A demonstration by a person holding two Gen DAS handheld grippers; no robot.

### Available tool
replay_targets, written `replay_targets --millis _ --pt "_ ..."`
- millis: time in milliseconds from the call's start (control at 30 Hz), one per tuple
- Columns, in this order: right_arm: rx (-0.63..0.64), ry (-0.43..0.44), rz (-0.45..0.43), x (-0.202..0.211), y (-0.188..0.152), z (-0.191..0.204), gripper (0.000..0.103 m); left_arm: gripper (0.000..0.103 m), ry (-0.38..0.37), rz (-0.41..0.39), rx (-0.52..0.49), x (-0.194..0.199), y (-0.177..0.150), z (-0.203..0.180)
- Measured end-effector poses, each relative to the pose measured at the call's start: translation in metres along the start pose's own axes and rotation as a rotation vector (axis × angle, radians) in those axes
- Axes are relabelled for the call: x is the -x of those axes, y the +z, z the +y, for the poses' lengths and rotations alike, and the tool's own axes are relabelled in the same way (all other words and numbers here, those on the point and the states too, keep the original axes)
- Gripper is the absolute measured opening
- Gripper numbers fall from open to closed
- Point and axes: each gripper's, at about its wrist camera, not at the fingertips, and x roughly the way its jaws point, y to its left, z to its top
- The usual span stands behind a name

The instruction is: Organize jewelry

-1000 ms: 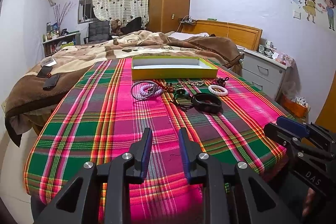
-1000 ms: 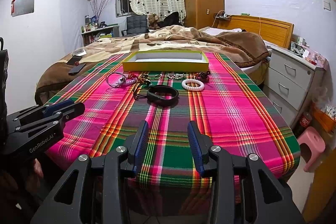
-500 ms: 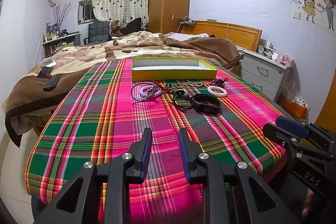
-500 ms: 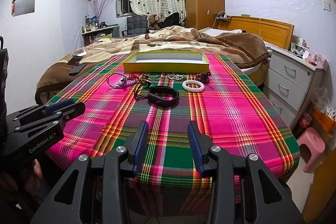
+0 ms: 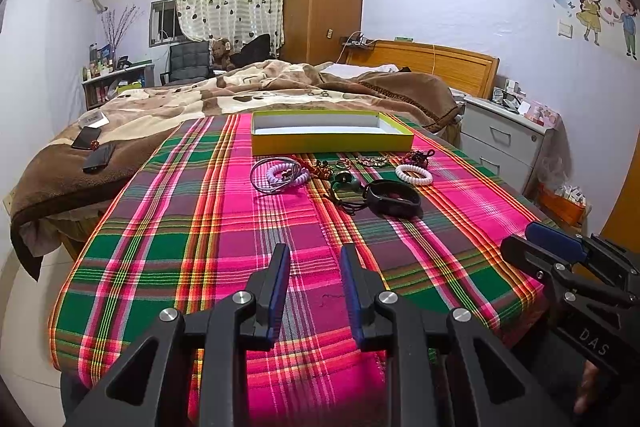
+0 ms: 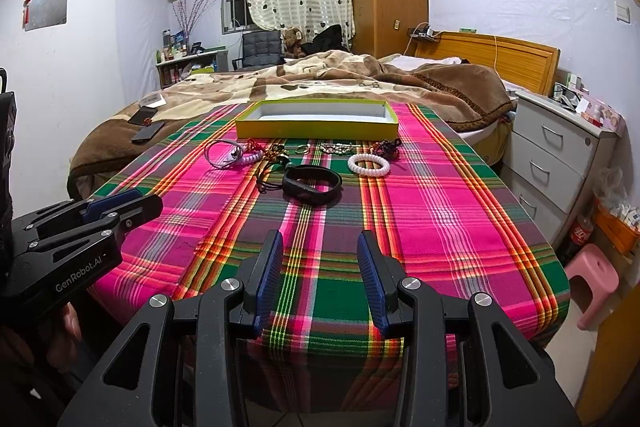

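The black bracelet (image 6: 312, 184) is seen straight ahead of the right gripper (image 6: 320, 277), whose fingers are spread wide and empty, well short of it.

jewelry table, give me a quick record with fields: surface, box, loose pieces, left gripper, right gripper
surface: plaid tablecloth, pink, green and red
box: yellow box at the far end, open, looks empty
loose pieces: row in front of the box, including black band, white beaded bracelet, thin hoop; smaller ones too tangled to tell
left gripper: open, holding nothing, over the near edge
right gripper: open, holding nothing, over the near edge
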Motion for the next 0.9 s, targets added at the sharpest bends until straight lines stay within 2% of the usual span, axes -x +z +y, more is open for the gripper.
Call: replay_targets --millis 900 --pt "-0.002 -0.008 0.007 -0.0023 0.0041 -0.0028 0.039 0.025 -0.01 0.01 -0.003 -0.0072 0.0018 0.0031"
